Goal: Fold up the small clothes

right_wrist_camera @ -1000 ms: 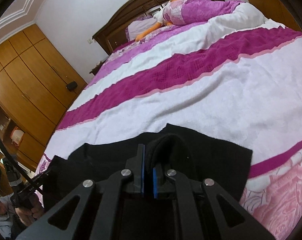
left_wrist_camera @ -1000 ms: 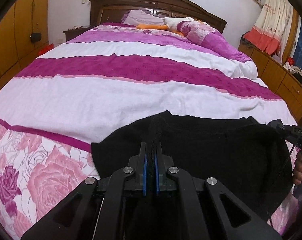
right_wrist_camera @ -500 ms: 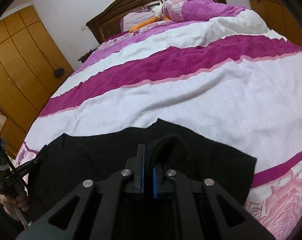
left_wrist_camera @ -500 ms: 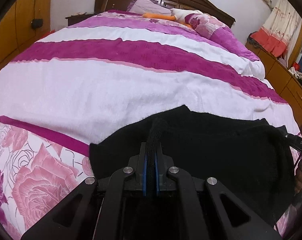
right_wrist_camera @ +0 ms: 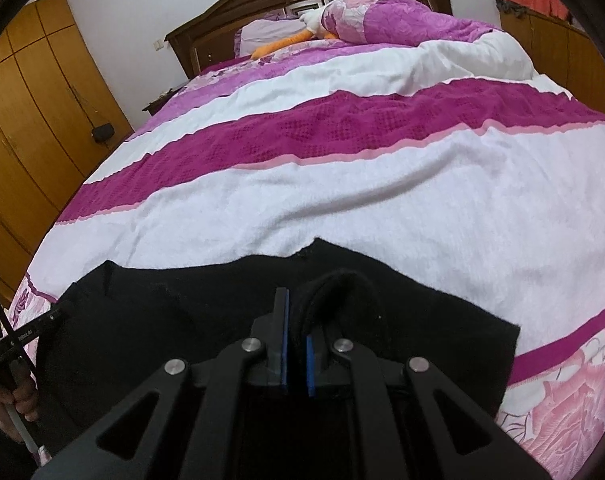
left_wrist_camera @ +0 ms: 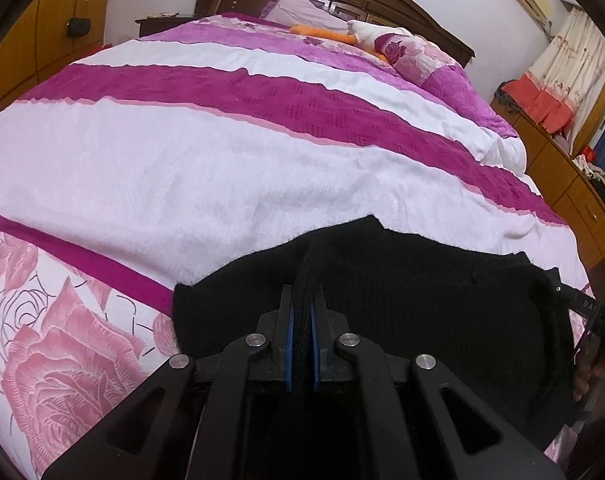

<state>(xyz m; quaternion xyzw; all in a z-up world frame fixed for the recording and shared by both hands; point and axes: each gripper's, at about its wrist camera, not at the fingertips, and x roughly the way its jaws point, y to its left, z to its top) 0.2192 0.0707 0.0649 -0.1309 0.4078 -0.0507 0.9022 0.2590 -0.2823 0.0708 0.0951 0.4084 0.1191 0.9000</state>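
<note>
- Garment [left_wrist_camera: 422, 304]: black knit piece, lying across the near edge of the bed [left_wrist_camera: 222, 184], on the white band of the bedspread, front corners spilling toward the floral border.
- Left gripper [left_wrist_camera: 301, 312]: clamped tight on a bunched ridge of the knit, blue pads almost touching with fabric squeezed between them.
- Right gripper [right_wrist_camera: 296, 320]: also closed on the garment, a loop of hem bulging out just past its tip (looks like more than one layer caught, can't confirm).
- Risk 1: uneven fold. The two grips sit on bunched folds, not clean corners, so laying the edge down from here likely leaves a skewed or lumpy crease.
- Risk 2: slip. Knit is soft and stretchy; any pull apart between the two hands could drag fabric through the pads on one side.
- Risk 3: drag. Fuzzy bedspread clings to knit, so sliding instead of lifting would rumple the lower layer.
- Risk 4: snag on release. Yarn pinched deep between pads may stay hooked when the jaws part and lift the fold back up.
- Risk 5: overhang. Near edge sits close to the bed's edge (the part under the grippers is hidden), so it could slide off.
</note>
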